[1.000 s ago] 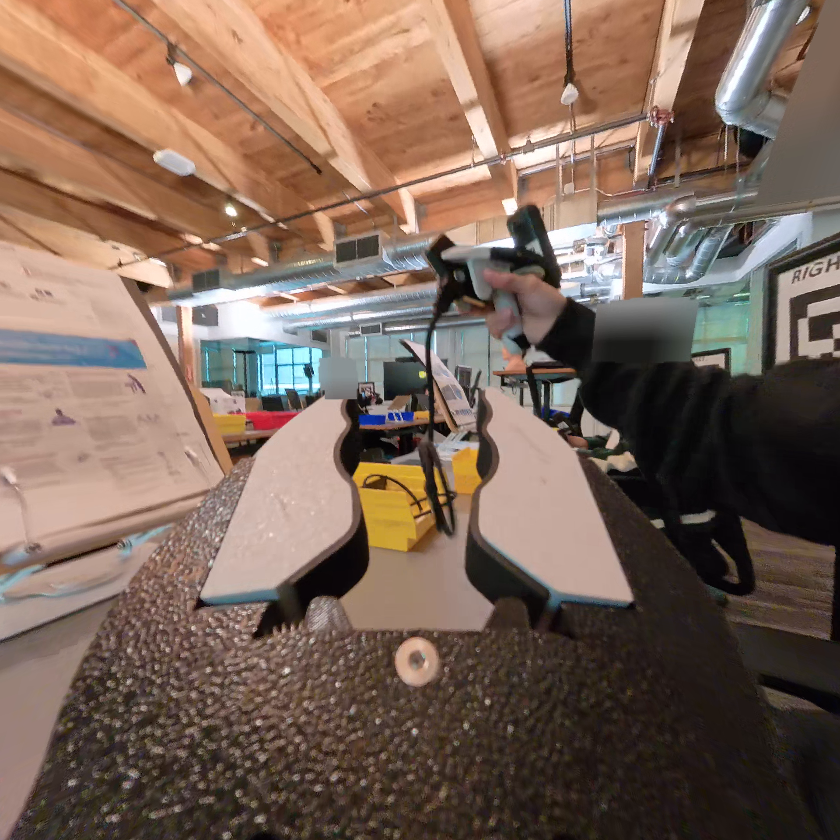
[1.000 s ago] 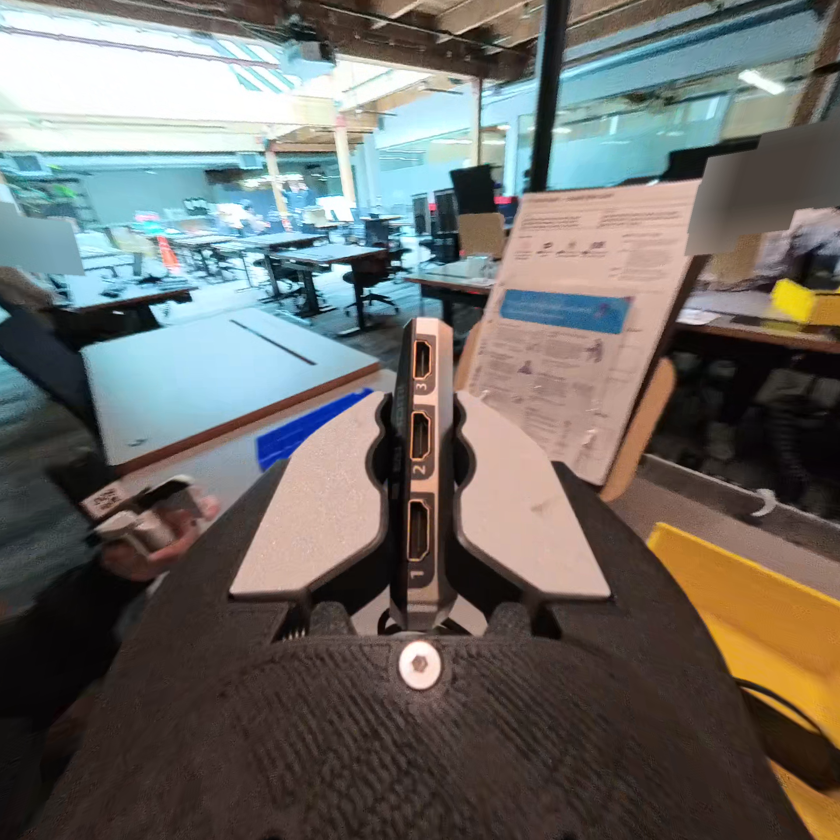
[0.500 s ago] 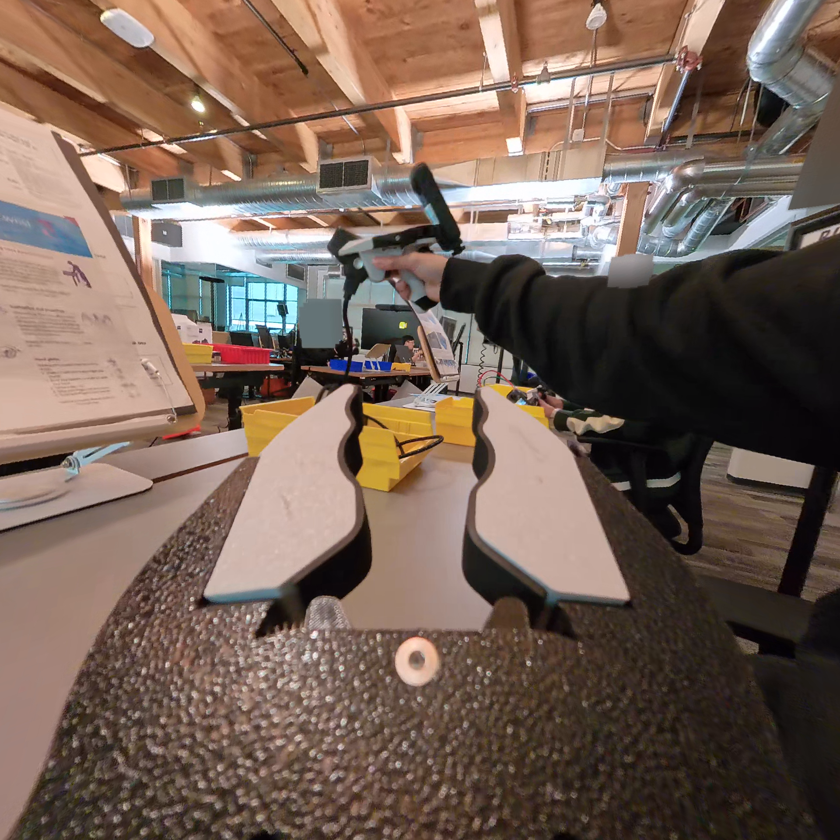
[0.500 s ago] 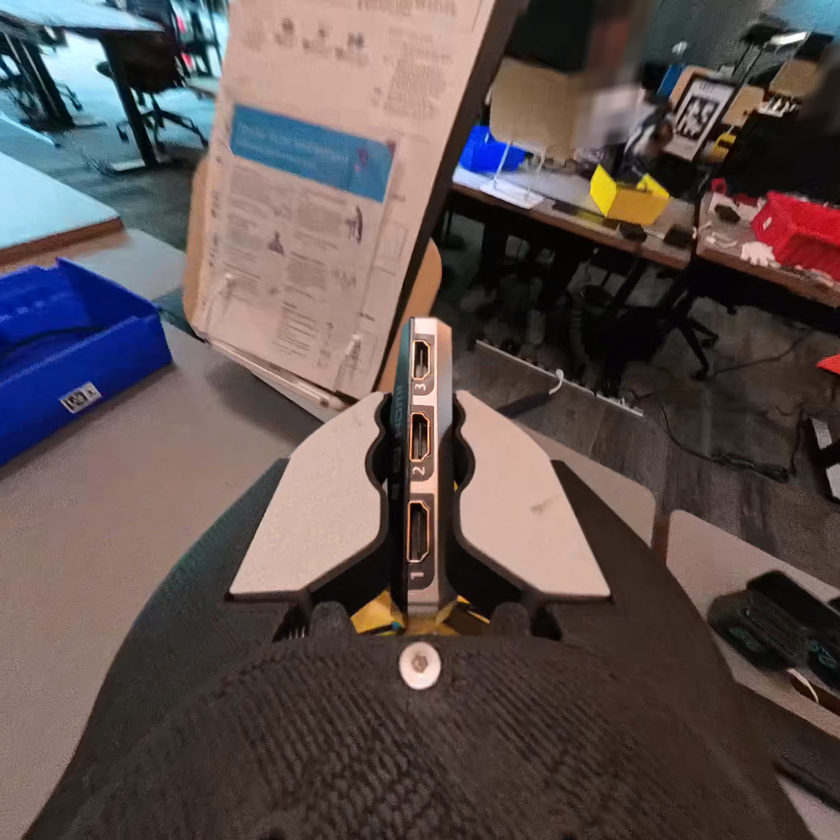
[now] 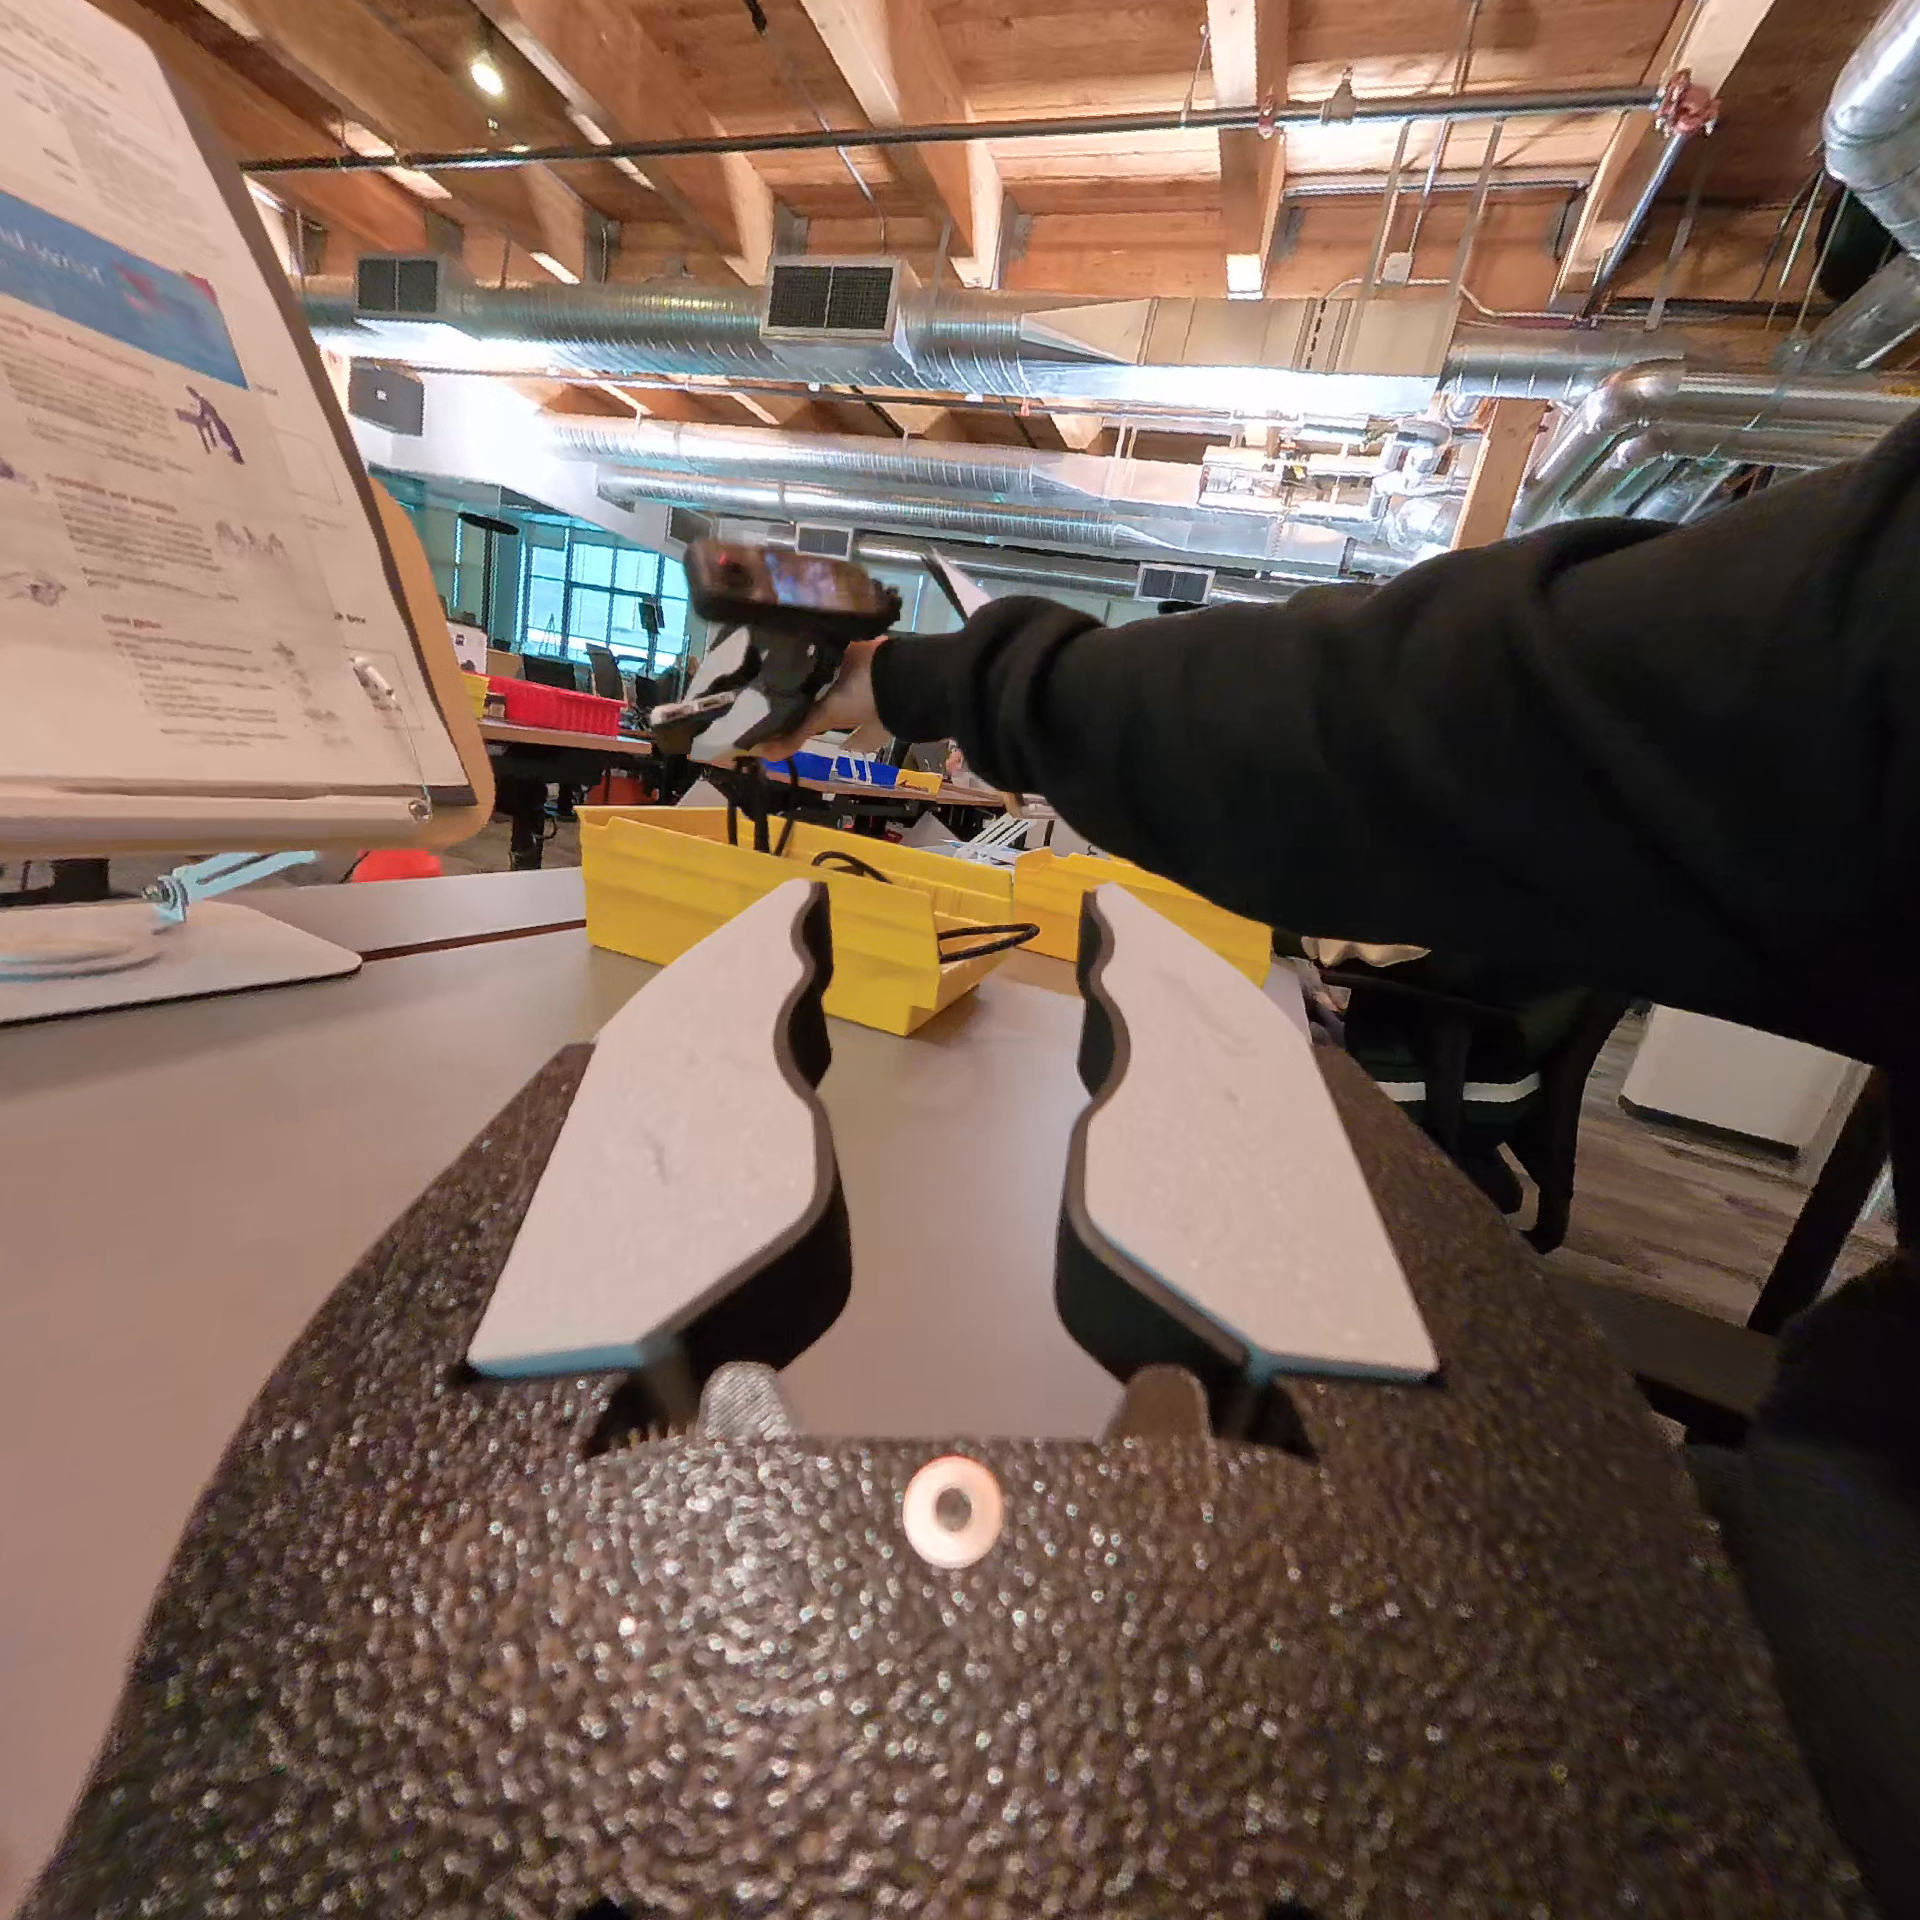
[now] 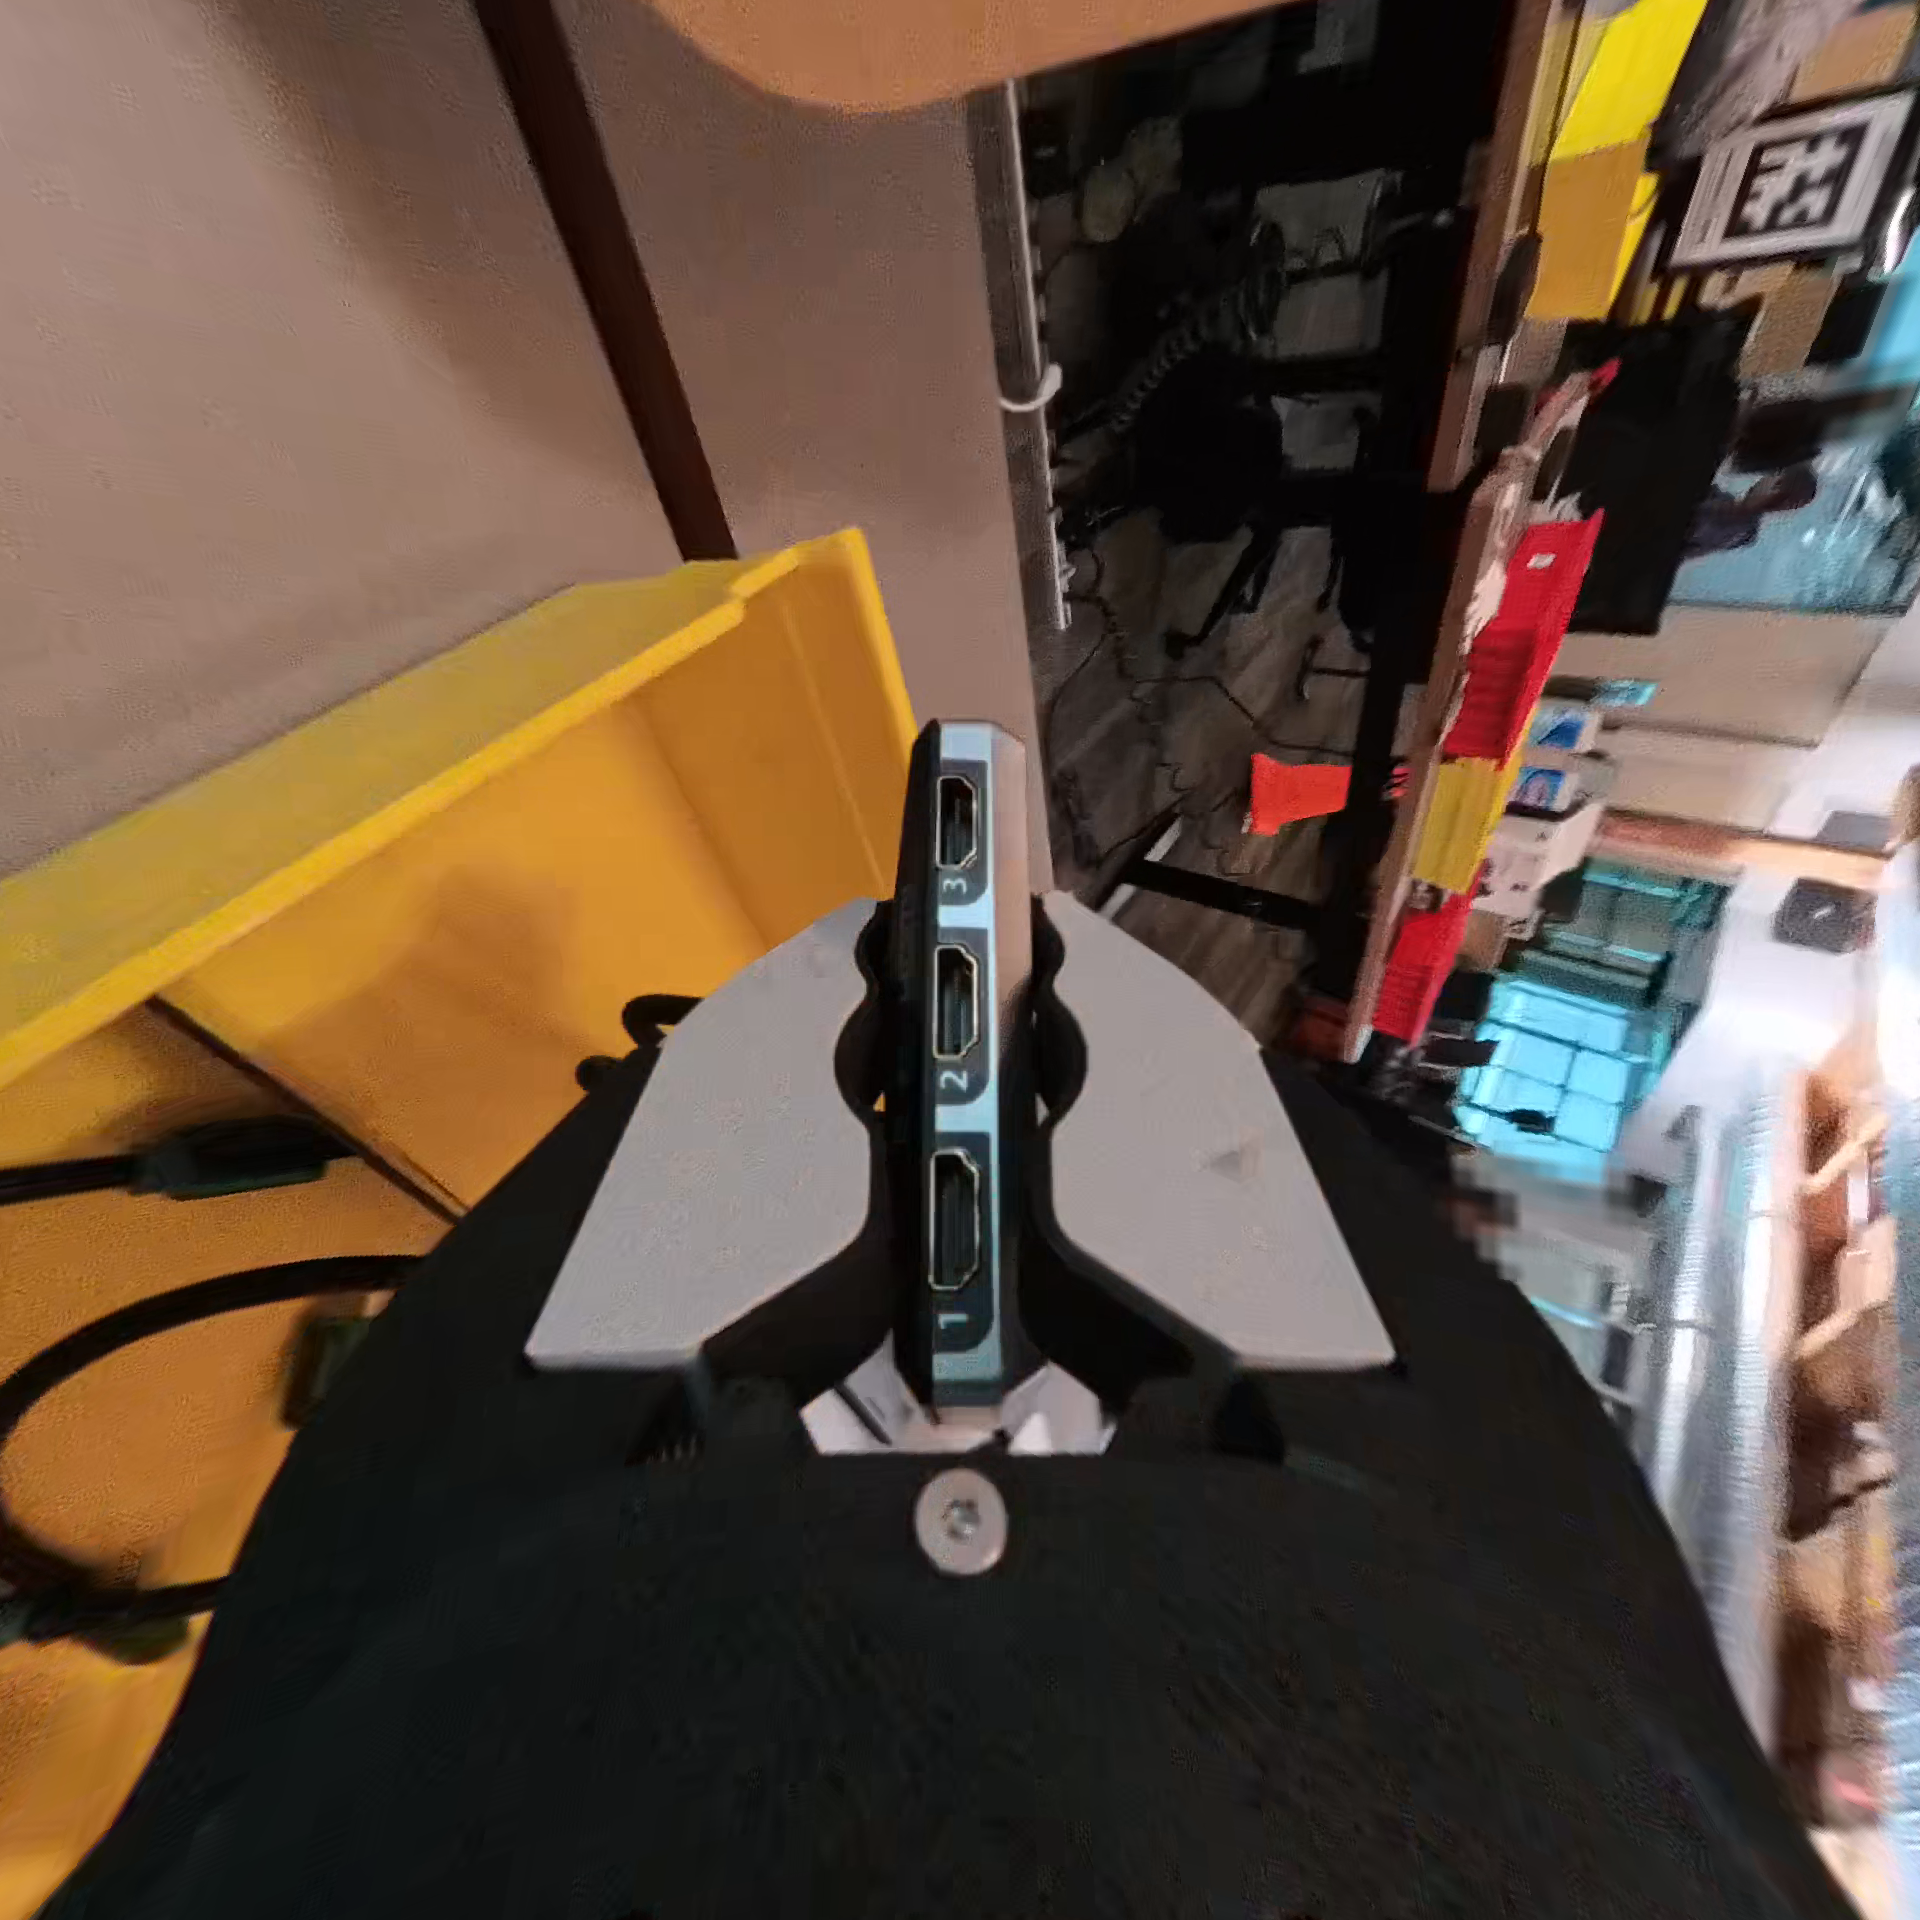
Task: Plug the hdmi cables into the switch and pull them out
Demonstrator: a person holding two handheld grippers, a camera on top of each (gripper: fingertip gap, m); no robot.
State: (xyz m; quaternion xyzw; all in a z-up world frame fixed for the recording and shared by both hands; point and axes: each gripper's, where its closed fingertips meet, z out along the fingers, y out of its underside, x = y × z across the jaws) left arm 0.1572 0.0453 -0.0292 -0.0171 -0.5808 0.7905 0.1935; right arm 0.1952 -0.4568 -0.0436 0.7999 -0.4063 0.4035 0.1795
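My right gripper [image 6: 956,935] is shut on the grey HDMI switch [image 6: 961,1049], held on edge with three empty ports facing the camera. It hangs over a yellow bin [image 6: 436,883] that holds black HDMI cables [image 6: 156,1174]. My left gripper [image 5: 945,914] is open and empty above the grey table [image 5: 260,1143]. In the left wrist view the right gripper [image 5: 727,707] shows farther off above the yellow bin [image 5: 727,904], held by a black-sleeved arm [image 5: 1403,748], with a black cable [image 5: 758,810] hanging from it into the bin.
A document stand with a printed sheet [image 5: 156,520] sits at the table's left. A second yellow bin [image 5: 1143,914] lies behind the first. The table's far edge drops to the floor [image 6: 1174,644], with other desks beyond.
The right gripper has swung down and tilted over the yellow bin, still holding the switch. The left gripper has tipped lower toward the table and stays open.
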